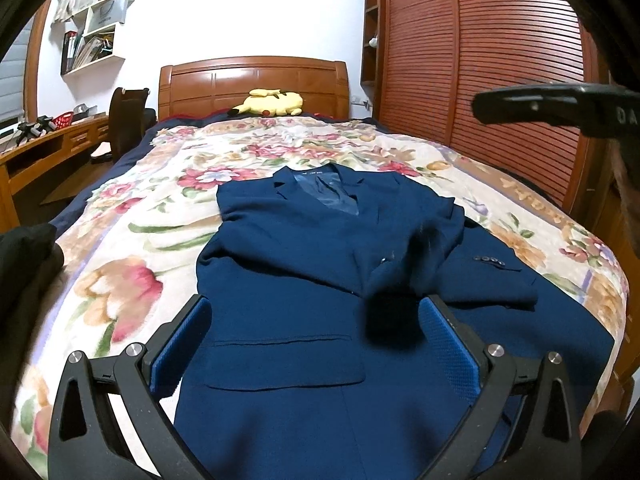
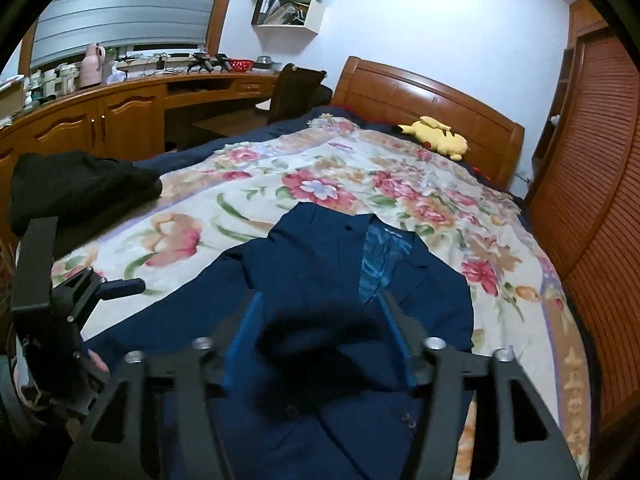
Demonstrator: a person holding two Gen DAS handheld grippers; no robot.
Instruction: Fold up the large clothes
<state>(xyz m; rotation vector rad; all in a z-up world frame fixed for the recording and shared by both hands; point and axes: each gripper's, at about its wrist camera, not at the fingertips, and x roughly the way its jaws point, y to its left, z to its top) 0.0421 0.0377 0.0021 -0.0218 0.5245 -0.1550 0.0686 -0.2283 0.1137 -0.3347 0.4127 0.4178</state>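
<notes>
A navy blue suit jacket [image 1: 304, 256] lies front-up on the floral bedspread [image 1: 160, 216], collar toward the headboard. Its right sleeve [image 1: 492, 276] is folded across, the cuff buttons showing. My left gripper [image 1: 316, 340] is open above the jacket's lower front near the pocket flap, holding nothing. My right gripper [image 2: 324, 332] is open and hovers above the jacket [image 2: 320, 264] below the collar; the view is blurred by motion. The right gripper also shows at the right edge of the left wrist view [image 1: 560, 108], and the left gripper shows in the right wrist view [image 2: 120, 288].
A yellow plush toy [image 1: 268, 104] lies by the wooden headboard [image 1: 252, 80]. A dark garment [image 2: 80, 188] sits on the bed's left edge. A louvred wardrobe [image 1: 480, 48] stands to the right, a desk and chair [image 2: 296, 92] to the left.
</notes>
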